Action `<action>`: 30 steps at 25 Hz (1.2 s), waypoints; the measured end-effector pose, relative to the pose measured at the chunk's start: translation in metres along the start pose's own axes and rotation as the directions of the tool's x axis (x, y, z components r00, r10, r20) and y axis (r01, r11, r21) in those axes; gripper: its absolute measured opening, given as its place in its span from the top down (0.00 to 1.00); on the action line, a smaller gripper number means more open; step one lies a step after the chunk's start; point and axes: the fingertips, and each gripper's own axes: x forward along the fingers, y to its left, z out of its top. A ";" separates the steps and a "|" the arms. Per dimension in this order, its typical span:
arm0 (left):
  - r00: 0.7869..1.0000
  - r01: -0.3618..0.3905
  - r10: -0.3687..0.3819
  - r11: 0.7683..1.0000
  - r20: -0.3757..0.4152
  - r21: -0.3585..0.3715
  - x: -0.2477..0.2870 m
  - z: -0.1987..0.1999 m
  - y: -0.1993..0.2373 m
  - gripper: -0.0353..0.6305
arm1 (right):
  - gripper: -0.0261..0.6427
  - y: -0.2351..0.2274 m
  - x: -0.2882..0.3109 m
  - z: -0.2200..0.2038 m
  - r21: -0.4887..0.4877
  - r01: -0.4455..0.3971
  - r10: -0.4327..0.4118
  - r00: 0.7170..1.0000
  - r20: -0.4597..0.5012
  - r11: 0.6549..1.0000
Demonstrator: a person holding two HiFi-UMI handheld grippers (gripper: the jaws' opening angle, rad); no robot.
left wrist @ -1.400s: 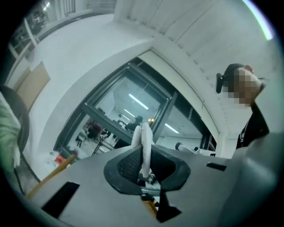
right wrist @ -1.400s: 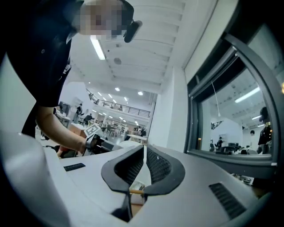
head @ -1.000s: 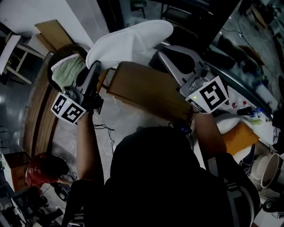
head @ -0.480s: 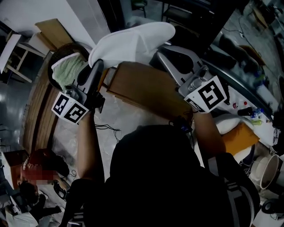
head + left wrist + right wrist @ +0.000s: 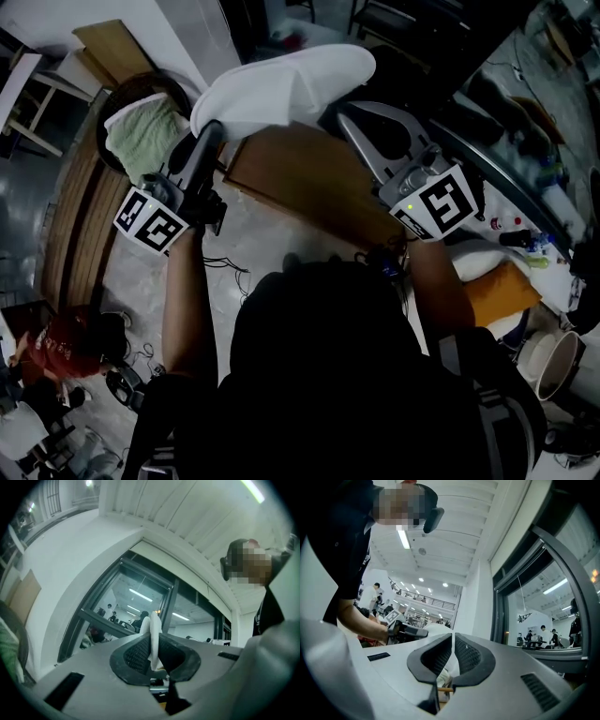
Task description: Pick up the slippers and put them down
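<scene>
A white slipper [image 5: 281,84] hangs in the air above a brown wooden box [image 5: 309,183]. My left gripper [image 5: 214,133] comes at it from the left and is shut on its edge. In the left gripper view that edge shows as a thin white strip [image 5: 153,637] pinched between the black pads [image 5: 138,656]. My right gripper [image 5: 339,114] reaches the slipper from the right, under its far end. Its jaws stand closed with white fabric [image 5: 445,671] in the slit between them. The slipper's rounded body [image 5: 433,629] shows behind the right gripper's [image 5: 452,641] left jaw.
A green towel [image 5: 141,136] lies in a dark round basket [image 5: 117,98] at the left, beside wooden planks [image 5: 80,216]. At the right are an orange pad [image 5: 502,286], a cluttered bench edge [image 5: 525,220] and a white bucket [image 5: 553,361]. Cables lie on the pale floor [image 5: 234,262].
Both grippers and the slipper have sunk slightly together. Neither grip has changed.
</scene>
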 end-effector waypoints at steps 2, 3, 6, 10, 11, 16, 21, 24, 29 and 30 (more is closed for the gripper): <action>0.999 -0.031 0.030 0.999 -0.019 -0.035 -0.003 -0.013 0.016 0.88 | 0.91 -0.001 0.007 -0.010 0.018 -0.004 0.005 1.000 -0.021 1.000; 0.998 -0.049 0.047 0.997 -0.033 -0.053 -0.005 -0.021 0.025 0.88 | 0.91 -0.002 0.010 -0.016 0.030 -0.006 0.007 0.999 -0.035 1.000; 0.992 -0.113 0.103 0.985 -0.080 -0.133 -0.017 -0.054 0.050 0.88 | 0.91 0.002 0.018 -0.042 0.085 -0.015 0.023 0.996 -0.092 0.996; 0.972 -0.219 0.188 0.940 -0.140 -0.261 -0.050 -0.113 0.078 0.88 | 0.91 0.023 0.023 -0.086 0.182 -0.036 0.068 0.983 -0.172 0.983; 0.967 -0.243 0.206 0.927 -0.153 -0.284 -0.058 -0.129 0.086 0.88 | 0.91 0.030 0.023 -0.098 0.201 -0.040 0.079 0.979 -0.189 0.979; 0.929 -0.361 0.295 0.851 -0.223 -0.381 -0.076 -0.225 0.111 0.88 | 0.91 0.042 0.008 -0.169 0.311 -0.048 0.140 0.950 -0.280 0.949; 0.911 -0.401 0.307 0.816 -0.275 -0.417 -0.085 -0.291 0.138 0.88 | 0.91 0.049 0.014 -0.241 0.403 0.007 0.141 0.931 -0.336 0.915; 0.894 -0.443 0.337 0.766 -0.295 -0.466 -0.098 -0.329 0.158 0.88 | 0.91 0.058 0.020 -0.280 0.443 0.015 0.162 0.919 -0.359 0.897; 0.860 -0.510 0.406 0.678 -0.310 -0.529 -0.122 -0.367 0.181 0.88 | 0.91 0.070 0.017 -0.317 0.479 0.045 0.166 0.907 -0.388 0.877; 0.850 -0.526 0.420 0.661 -0.318 -0.535 -0.127 -0.374 0.185 0.88 | 0.91 0.071 0.017 -0.322 0.485 0.049 0.167 0.905 -0.392 0.873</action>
